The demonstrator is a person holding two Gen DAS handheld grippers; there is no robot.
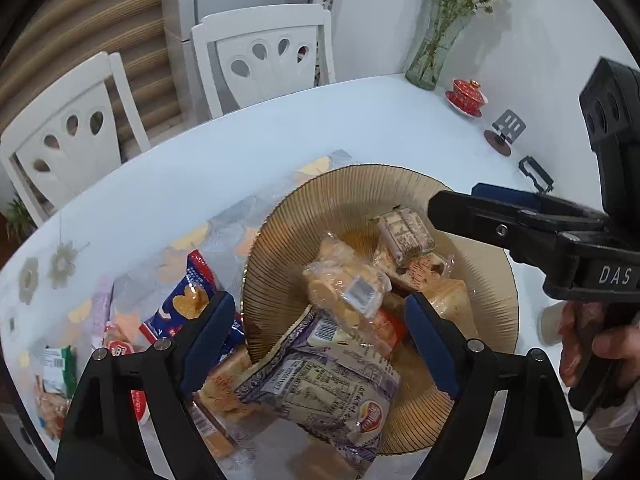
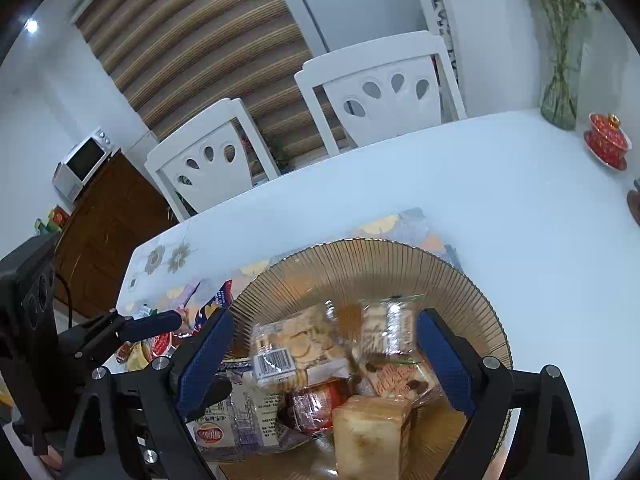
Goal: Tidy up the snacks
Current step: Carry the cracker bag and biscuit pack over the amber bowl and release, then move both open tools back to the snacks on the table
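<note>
Snacks (image 1: 344, 284) on plate (image 1: 360, 188) under both open hand-held grippers.

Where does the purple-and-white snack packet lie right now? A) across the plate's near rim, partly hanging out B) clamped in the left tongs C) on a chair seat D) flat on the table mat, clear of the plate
A: in the left wrist view the purple-and-white packet lies over the near rim of the ribbed amber plate, one end inside and one outside.

Ribbed amber plate (image 1: 360, 188) probably glass, glossy plastic snack wrappers (image 1: 320, 392), smooth white table (image 1: 200, 168)
</note>
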